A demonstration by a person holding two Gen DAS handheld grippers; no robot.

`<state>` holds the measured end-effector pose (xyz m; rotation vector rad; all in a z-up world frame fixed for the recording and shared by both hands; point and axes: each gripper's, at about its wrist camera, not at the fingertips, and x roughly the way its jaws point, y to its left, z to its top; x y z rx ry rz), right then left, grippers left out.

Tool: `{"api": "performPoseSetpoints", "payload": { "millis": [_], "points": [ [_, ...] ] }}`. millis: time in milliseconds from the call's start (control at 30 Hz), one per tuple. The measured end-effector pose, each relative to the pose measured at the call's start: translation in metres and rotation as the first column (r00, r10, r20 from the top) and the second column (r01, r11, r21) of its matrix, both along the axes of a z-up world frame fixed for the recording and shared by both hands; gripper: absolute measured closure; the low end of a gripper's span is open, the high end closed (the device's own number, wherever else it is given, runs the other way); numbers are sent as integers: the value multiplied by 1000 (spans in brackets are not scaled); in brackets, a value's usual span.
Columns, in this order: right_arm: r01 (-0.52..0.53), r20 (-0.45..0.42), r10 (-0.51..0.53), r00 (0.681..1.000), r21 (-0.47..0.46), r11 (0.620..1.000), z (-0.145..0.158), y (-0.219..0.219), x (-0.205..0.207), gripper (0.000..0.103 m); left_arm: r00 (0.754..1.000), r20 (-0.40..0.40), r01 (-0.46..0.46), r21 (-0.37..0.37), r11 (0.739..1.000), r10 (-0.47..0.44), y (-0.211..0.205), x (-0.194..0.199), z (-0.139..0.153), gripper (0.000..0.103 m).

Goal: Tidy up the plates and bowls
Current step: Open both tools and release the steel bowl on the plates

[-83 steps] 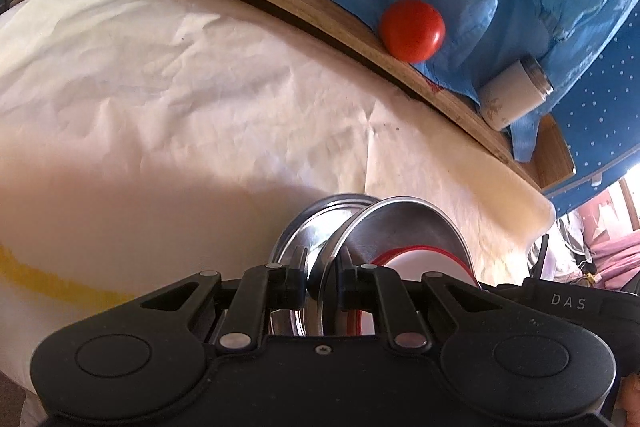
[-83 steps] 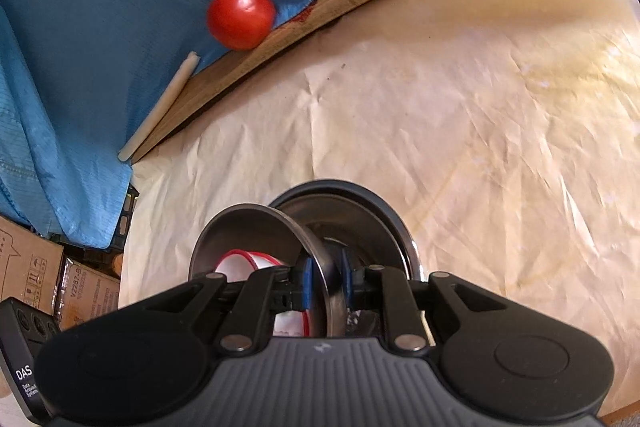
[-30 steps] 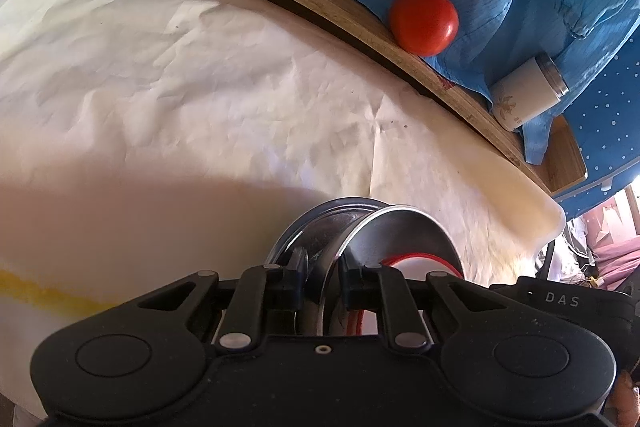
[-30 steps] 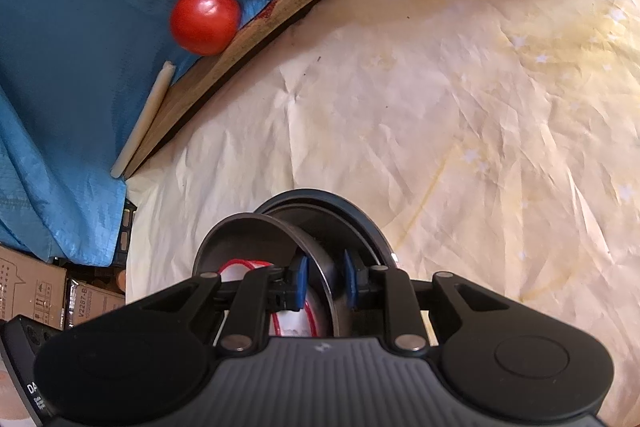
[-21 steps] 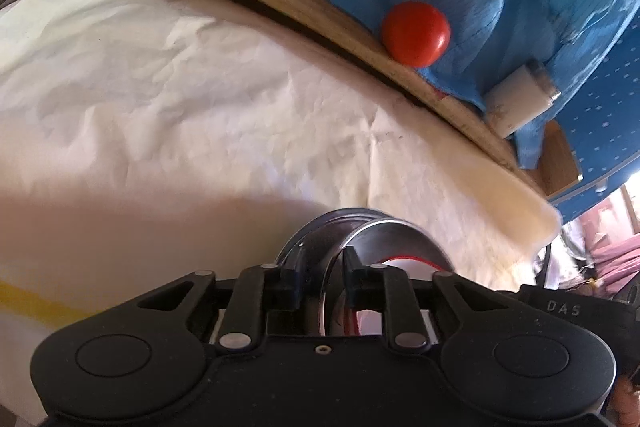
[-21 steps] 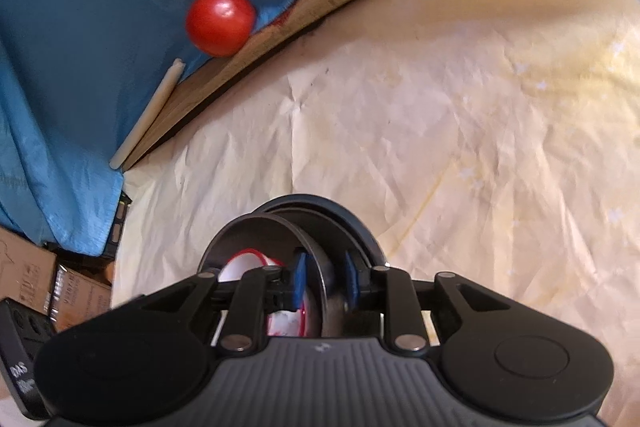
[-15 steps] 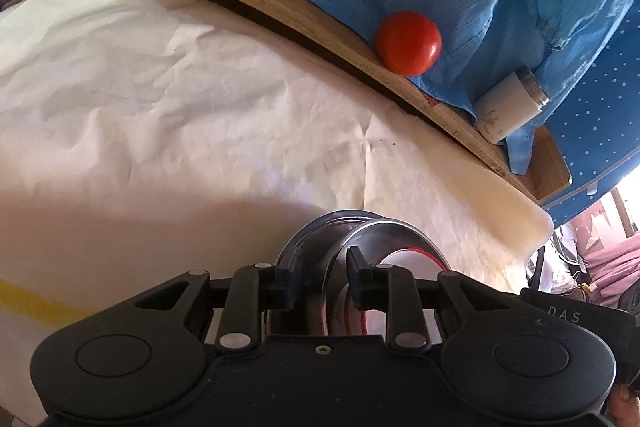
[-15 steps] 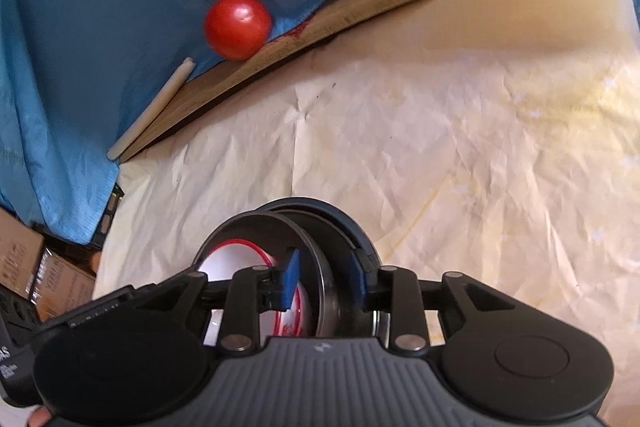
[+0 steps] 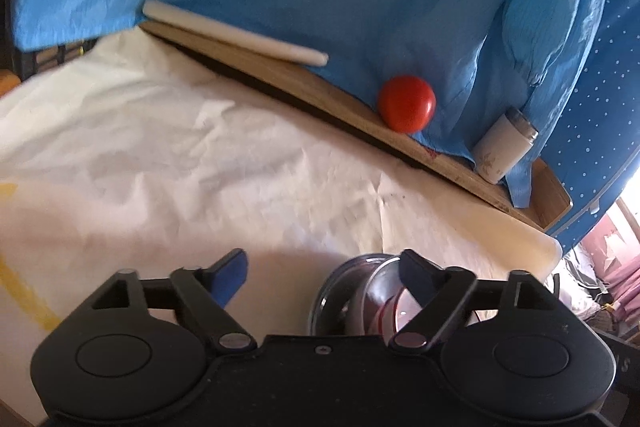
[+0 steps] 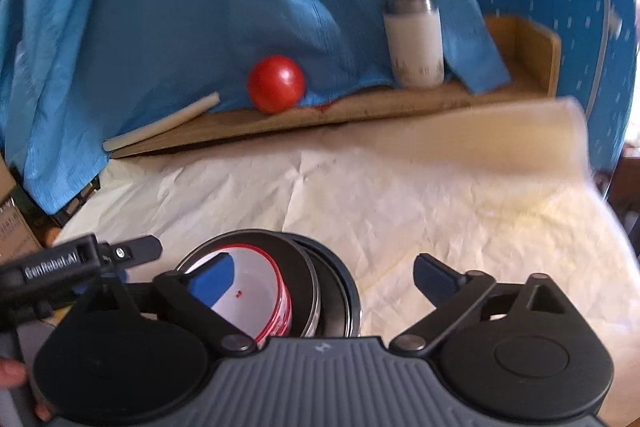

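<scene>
Jaws just sprung wide on left gripper [image 9: 322, 269] and right gripper [image 10: 324, 277], holding nothing. Nested steel bowls [image 10: 320, 287] near centre, red-rimmed bowl [image 10: 256, 291] inside: probably rigid, slippery; grip rims.

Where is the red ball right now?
The red ball sits on the wooden board at the back of the table, against the blue cloth. In the right wrist view it lies between the white stick and the white bottle.
</scene>
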<state>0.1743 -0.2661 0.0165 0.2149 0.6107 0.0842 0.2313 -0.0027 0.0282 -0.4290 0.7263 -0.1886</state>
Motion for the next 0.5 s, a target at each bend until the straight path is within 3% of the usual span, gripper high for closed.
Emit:
{"api": "performPoseSetpoints", "payload": {
  "millis": [200,300,500],
  "points": [
    [16,140,-15,990,-3,1000,-8,10,-35,0,992,121,-22,57,998,15,6,-24,6,1],
    [4,183,-7,983,14,1000,-14,13,-52,0,983,183,-23,73,997,10,8,-40,6,1],
    [77,312,-77,947,15,997,-26,21,-91,0,980,190,42,57,997,-52,15,-64,-1,1]
  ]
}}
